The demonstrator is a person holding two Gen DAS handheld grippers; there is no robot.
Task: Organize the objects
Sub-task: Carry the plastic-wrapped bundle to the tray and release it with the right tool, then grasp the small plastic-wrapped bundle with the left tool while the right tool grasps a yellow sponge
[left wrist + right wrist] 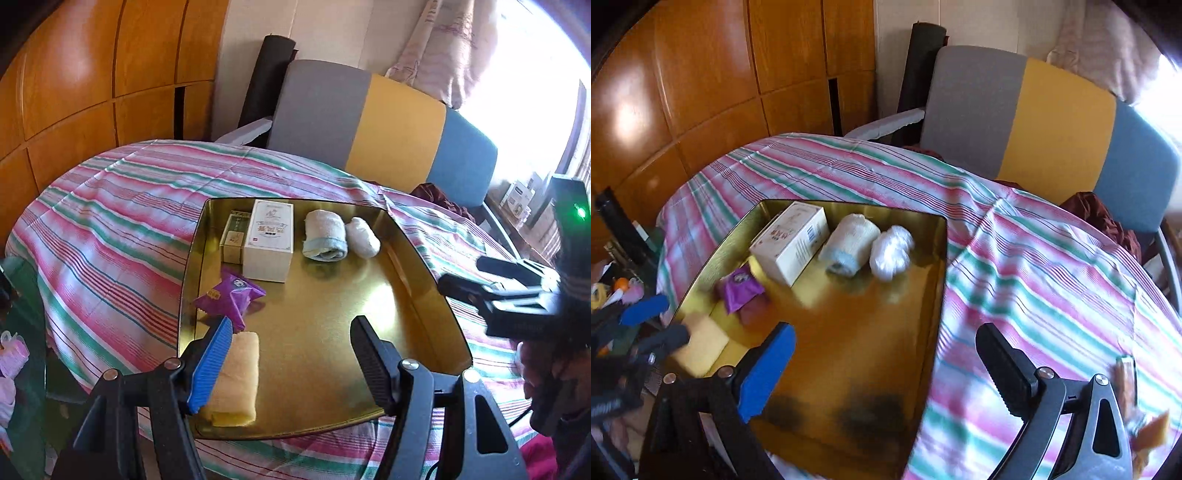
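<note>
1. Just ahead of the left gripper (291,328), its blue-padded and black fingers spread wide and holding nothing, lies the shiny gold rectangular metal tray (417,258) on the pink, green and white striped tablecloth (110,221)
2. Touching the inner face of that gripper's blue finger sits a rolled pale-yellow towel (236,376), at the tray's near left corner – it lies beside the pad, not pinched between the two fingers
3. A little beyond the blue fingertip is a crinkled purple snack packet (232,295); further out stand a tall white cardboard box (269,240) and, touching its left side, a smaller green-and-cream box (234,236)
4. Ahead and slightly right of the left gripper, at the tray's far edge, a rolled white towel with a light-blue hem (325,236) lies just beside a white crumpled plastic-wrapped bundle (364,236)
5. The right gripper (886,339) hangs over the tray's right rim – blue finger above the gold surface, black finger above the cloth – with its fingers wide apart and empty
6. Off to its right, near the black finger's base, a small orange-brown wrapped item (1126,380) rests on the cloth, blurred
7. Beyond both tools stands a chair back in grey, yellow and blue panels (1052,122)
</note>
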